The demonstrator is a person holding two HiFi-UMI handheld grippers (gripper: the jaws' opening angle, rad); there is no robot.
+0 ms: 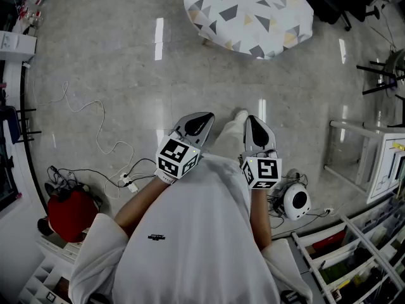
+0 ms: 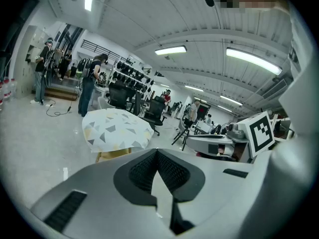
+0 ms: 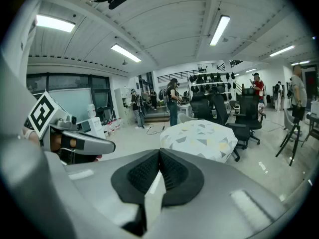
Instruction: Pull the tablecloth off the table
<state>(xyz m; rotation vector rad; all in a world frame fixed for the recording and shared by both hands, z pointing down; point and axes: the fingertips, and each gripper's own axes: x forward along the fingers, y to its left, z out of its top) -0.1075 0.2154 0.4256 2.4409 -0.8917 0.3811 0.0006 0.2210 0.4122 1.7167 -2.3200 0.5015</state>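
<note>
Jaws pressed together on left tool [image 1: 201, 120] and right tool [image 1: 252, 123], both empty; tablecloth [image 1: 250, 14] well apart.

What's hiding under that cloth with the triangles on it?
A table: only a yellowish bit peeks out below the hem of the tablecloth. Its top is fully covered, so that cannot be seen.

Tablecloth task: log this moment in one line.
phase: pre-grasp | tablecloth: draped, untouched, ahead | left gripper: shut, empty | right gripper: shut, empty
</note>
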